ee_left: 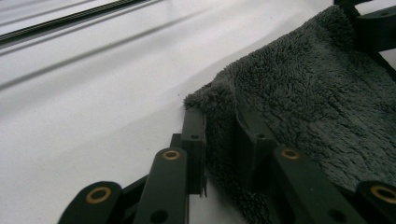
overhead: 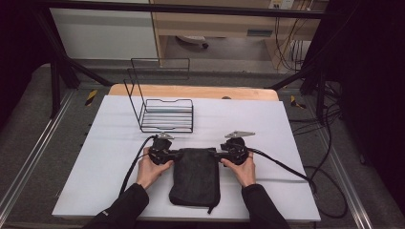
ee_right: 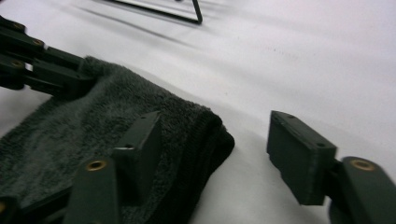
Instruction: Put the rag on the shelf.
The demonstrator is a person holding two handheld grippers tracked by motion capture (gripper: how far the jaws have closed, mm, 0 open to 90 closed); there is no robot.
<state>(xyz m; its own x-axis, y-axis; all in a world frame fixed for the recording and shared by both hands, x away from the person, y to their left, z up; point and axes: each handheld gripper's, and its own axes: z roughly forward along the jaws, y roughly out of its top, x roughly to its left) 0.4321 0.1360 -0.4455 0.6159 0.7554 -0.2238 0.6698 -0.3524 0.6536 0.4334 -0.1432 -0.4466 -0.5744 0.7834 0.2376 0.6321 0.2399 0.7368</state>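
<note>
A dark grey fluffy towel [overhead: 195, 179], folded into a rectangle, lies on the white table near the front edge. My left gripper [overhead: 174, 153] is at its far left corner. In the left gripper view its jaws [ee_left: 219, 121] pinch a fold of the towel [ee_left: 303, 102] between the pads. My right gripper [overhead: 217, 153] is at the far right corner. In the right gripper view it [ee_right: 217, 135] stands open around the towel's corner [ee_right: 93, 126]: one pad rests against the cloth, and the other is apart from it over bare table.
A black wire rack [overhead: 165, 114] stands behind the towel toward the table's back left, and its base bar [ee_right: 187, 14] is visible in the right gripper view. The white sheet [overhead: 95, 157] spreads to both sides. Cables trail off the table's right and front left.
</note>
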